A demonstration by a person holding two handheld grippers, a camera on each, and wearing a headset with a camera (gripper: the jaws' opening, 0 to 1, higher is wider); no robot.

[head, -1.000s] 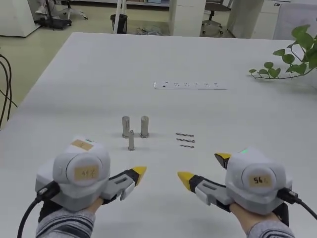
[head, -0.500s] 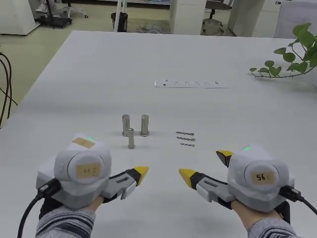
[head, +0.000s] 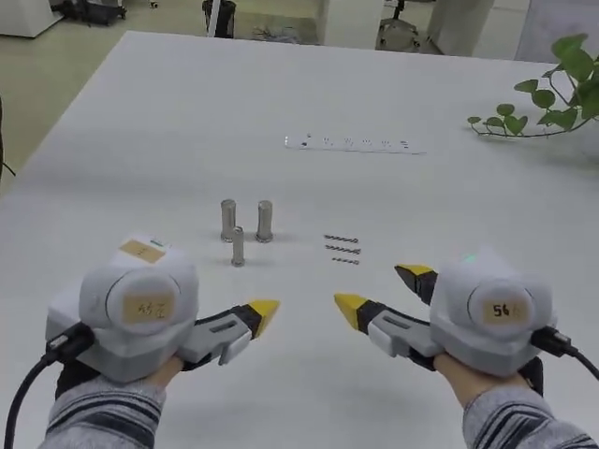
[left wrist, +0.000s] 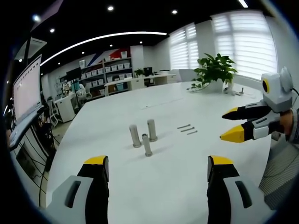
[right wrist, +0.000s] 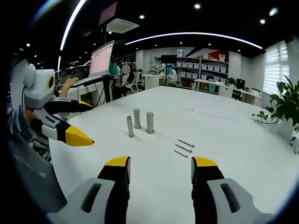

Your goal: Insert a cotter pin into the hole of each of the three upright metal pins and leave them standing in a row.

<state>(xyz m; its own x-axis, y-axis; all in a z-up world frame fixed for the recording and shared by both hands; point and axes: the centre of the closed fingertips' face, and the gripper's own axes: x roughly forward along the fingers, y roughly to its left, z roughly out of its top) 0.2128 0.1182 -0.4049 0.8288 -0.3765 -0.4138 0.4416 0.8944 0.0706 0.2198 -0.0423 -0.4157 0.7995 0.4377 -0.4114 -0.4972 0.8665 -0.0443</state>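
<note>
Where the head view looks down, three upright grey metal cylinder pins [head: 265, 221] stand in a triangle mid-table, with three thin steel cotter pins [head: 343, 249] lying near, to their right.

Left gripper view: the left gripper [left wrist: 158, 163] has its jaws spread wide over the bare white tabletop [left wrist: 159, 189].

Right gripper view: the right gripper [right wrist: 161, 164] has its jaws spread wide.

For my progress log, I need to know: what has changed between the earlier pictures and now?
Nothing visibly changed; the head camera alone shifted. The left gripper and right gripper stay open and empty; the metal pins and cotter pins lie untouched.
</note>
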